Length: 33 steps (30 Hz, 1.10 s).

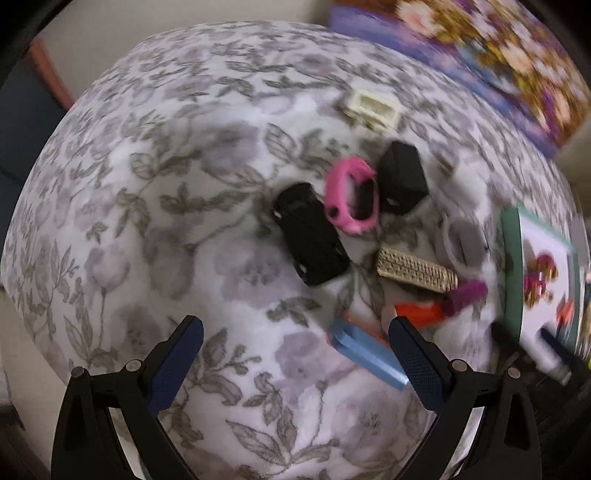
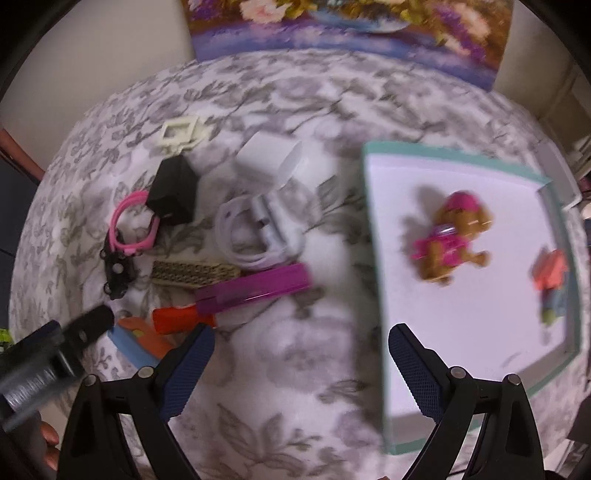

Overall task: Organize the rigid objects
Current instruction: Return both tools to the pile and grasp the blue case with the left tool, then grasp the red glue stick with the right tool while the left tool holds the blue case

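Observation:
My left gripper (image 1: 295, 332) is open and empty above the floral cloth, near a blue block (image 1: 365, 356). Beyond it lie a black toy car (image 1: 312, 234), a pink ring (image 1: 351, 195), a black box (image 1: 402, 177), a beige comb (image 1: 417, 271) and an orange and purple piece (image 1: 439, 306). My right gripper (image 2: 301, 339) is open and empty over the cloth, beside the teal-rimmed white tray (image 2: 373, 206). A brown and pink toy dog (image 2: 452, 238) and an orange toy (image 2: 552, 273) lie in the tray. The left gripper's body (image 2: 55, 350) shows at the lower left.
A white cable bundle (image 2: 255, 236), a white open box (image 2: 273, 157), a cream frame (image 2: 181, 134), a purple bar (image 2: 255, 288) and an orange piece (image 2: 177, 319) lie left of the tray. A flower painting (image 2: 347, 26) stands at the table's far edge.

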### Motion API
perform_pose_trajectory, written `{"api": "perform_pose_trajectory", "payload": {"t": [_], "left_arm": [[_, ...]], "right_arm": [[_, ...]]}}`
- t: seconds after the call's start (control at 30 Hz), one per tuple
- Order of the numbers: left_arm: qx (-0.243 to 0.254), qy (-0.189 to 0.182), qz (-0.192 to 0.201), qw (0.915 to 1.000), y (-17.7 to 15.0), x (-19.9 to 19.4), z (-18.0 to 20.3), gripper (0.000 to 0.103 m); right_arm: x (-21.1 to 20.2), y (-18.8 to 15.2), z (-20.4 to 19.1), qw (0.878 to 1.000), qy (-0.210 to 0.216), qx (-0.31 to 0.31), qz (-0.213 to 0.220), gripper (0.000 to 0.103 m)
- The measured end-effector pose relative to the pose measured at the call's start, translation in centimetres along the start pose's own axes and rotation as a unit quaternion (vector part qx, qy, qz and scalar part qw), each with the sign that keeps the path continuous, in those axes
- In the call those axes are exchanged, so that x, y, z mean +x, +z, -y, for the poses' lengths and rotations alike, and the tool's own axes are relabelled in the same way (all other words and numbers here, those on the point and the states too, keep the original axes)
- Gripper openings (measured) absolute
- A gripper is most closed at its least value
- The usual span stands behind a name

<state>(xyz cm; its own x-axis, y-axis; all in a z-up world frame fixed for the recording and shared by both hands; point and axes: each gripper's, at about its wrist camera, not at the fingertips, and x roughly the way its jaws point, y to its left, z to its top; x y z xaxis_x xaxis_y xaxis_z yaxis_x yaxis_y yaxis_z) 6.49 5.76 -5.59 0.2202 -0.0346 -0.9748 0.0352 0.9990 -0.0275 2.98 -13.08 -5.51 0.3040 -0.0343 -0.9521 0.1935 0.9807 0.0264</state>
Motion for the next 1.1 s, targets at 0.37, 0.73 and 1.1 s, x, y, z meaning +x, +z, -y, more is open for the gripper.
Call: {"api": "perform_pose_trajectory", "payload": {"t": [0.37,0.73,1.1], "left_arm": [[0.112,-0.021,-0.017,0.9933,-1.8,0.8,4.6,0.100],[0.233,0.020,-0.038,0.9716,-3.8,4.4,9.6,0.100],[0.220,0.000,-0.011,0.9755,-2.7,3.3,9.4,0.075]], "right_arm": [[-2.1,1.2,3.9,0.998,-0.011,0.053,0.027,0.097],[-1.3,0.8,4.2,0.998,-0.008,0.057,0.010,0.097],[-1.0,0.7,3.6,0.999,0.001,0.049,0.006,0.097]]}}
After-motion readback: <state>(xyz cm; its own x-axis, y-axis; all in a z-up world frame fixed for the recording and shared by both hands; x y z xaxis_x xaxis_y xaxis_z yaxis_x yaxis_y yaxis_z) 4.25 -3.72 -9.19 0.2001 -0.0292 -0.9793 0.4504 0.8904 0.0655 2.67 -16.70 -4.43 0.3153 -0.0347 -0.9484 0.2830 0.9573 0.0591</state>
